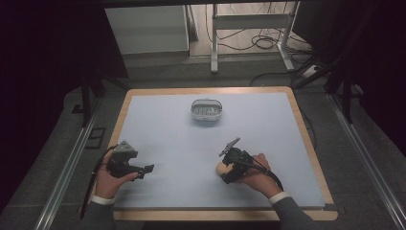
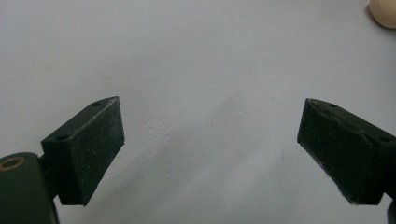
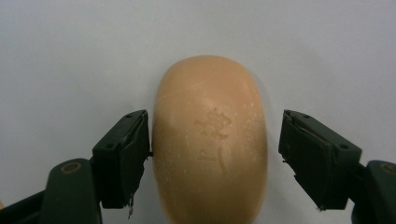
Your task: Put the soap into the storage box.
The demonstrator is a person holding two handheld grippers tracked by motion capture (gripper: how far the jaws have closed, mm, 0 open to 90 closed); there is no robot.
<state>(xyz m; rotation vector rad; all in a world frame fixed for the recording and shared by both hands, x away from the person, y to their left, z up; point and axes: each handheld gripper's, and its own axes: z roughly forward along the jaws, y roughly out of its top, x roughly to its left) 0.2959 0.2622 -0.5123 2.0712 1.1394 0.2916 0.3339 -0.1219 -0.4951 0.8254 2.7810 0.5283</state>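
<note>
Pale blue matting is covering the wooden-edged table (image 1: 297, 103), and dark floor with cables and a white stand is lying beyond its far edge.

On the near right part of the mat, the right gripper (image 1: 229, 168) is angling down over a peach-coloured bar of soap (image 3: 210, 140), which is lying flat on the mat. In the right gripper view the soap is sitting between the two black jaws: the left pad is just touching or nearly touching its side, while a clear gap is showing between the soap and the right pad, so the jaws are standing open around the bar and not pressing on it. An embossed mark is showing on the soap's upper face. From above, the soap is peeking out at the left of the gripper's tip.

On the near left, the left gripper (image 1: 143, 170) is resting low over bare mat with its jaws spread wide and nothing between them; the soap's edge is showing in the top right corner of its view.

Well apart, toward the far middle of the mat, a small white oval basket (image 1: 207, 109) is sitting.
</note>
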